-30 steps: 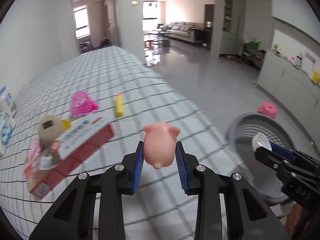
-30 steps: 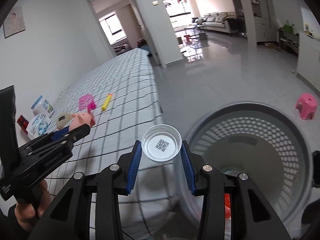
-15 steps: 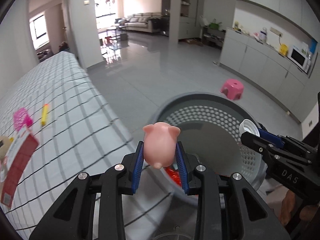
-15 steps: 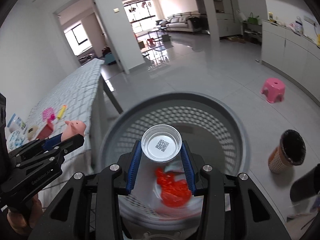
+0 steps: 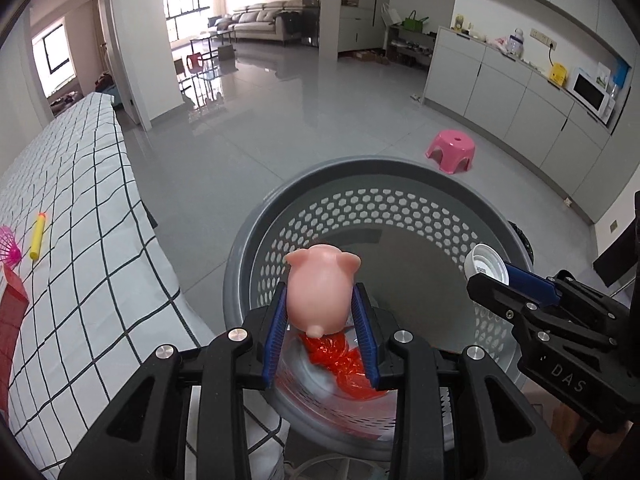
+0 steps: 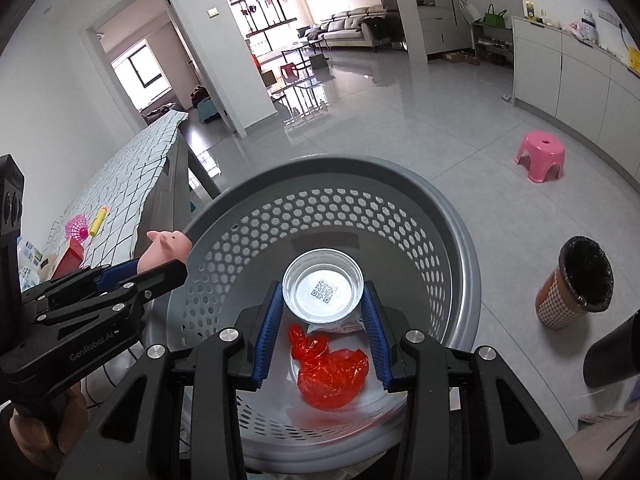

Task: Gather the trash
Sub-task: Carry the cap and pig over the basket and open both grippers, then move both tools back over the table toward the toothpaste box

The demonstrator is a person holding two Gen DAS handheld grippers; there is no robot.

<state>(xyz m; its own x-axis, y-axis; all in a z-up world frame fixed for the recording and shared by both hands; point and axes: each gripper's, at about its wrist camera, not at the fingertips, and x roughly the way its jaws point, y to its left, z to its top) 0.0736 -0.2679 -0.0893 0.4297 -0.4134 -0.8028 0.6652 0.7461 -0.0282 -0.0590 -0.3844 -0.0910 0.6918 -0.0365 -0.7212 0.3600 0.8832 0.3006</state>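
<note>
My left gripper is shut on a pink toy pig and holds it over the near left part of the grey perforated basket. My right gripper is shut on a clear plastic cup with a QR code on its bottom, held above the middle of the basket. A crumpled red plastic bag lies at the basket's bottom. The pig and left gripper show at left in the right wrist view. The cup shows at right in the left wrist view.
A table with a checked cloth stands left of the basket, with a yellow tube, a pink item and a red box on it. A pink stool and a small lined bin stand on the floor.
Both grippers have swung from the table to above the basket, carrying the pig and the cup. The red bag in the basket has come into view.
</note>
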